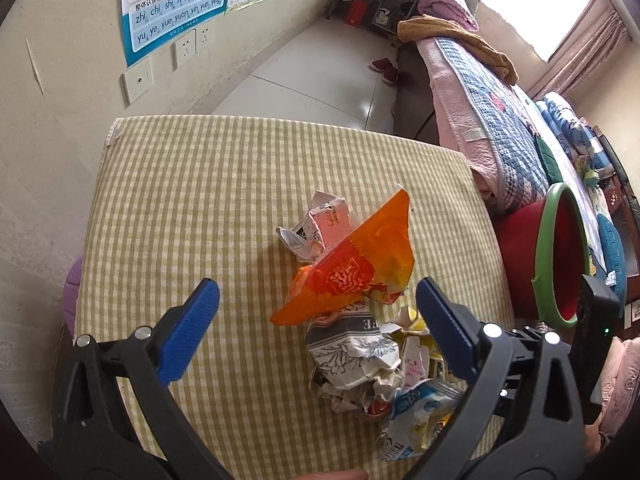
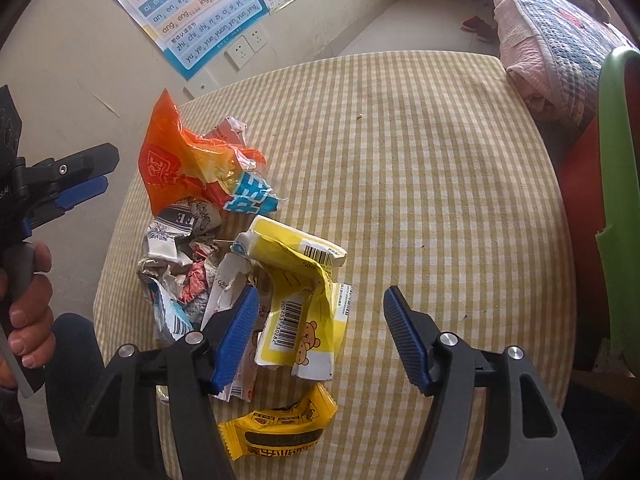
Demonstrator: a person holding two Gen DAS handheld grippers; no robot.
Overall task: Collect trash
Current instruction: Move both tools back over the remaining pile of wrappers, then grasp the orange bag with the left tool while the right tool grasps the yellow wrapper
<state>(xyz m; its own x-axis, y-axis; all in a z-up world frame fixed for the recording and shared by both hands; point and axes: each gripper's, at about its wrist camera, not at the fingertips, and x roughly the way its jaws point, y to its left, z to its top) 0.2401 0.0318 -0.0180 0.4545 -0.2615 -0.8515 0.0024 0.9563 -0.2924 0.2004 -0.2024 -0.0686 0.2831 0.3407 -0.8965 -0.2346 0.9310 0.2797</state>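
Trash (image 2: 240, 248) lies heaped on the near left part of a checked table (image 2: 440, 160): an orange bag (image 1: 356, 264) on top, crumpled wrappers beneath, a yellow box (image 2: 304, 288) and a yellow sachet (image 2: 280, 428) nearest. The left gripper (image 1: 316, 300) hangs released over the orange bag, touching nothing. The right gripper (image 2: 320, 312) is spread wide around the yellow box, not clamping it. A red bin (image 1: 560, 256) with a green rim stands just beside the table's right edge.
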